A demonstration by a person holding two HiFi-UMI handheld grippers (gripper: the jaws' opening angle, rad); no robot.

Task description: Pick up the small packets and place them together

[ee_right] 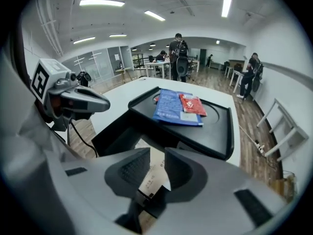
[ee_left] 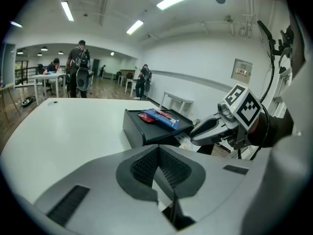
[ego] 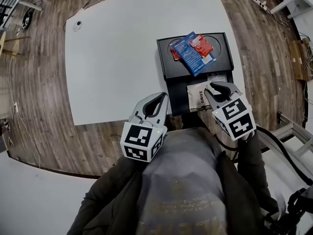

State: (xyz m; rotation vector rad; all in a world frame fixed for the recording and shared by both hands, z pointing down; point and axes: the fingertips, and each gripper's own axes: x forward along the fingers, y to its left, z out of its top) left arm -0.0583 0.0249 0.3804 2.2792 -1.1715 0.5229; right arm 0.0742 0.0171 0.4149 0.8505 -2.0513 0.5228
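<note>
A white desk [ego: 122,58] stands on a wooden floor [ego: 39,82] in an open office with strip lights on the ceiling. People sit and stand at other tables far behind. Near the desk's right front edge sits a raised black tray [ego: 168,65]. On it a blue packet [ego: 193,53] lies across a red packet [ego: 200,44], the two overlapping. In front of the tray, on a lower black surface [ego: 176,94], lies a beige packet [ego: 196,96], apart from the two above.

The right hand-held gripper [ego: 209,91] has its jaws narrowly apart. Its own view shows the beige packet in the gap between the pads, and I cannot tell whether the pads touch it. The left hand-held gripper [ego: 163,98] has its jaws closed tip to tip with nothing between them.

Both grippers are held out in front of the person's body, on dark-sleeved arms. The right one tilts steeply down, its tips at the right edge of the beige packet. The left one points at a shallower angle over the desk's near edge, just left of the tray, and touches nothing.
</note>
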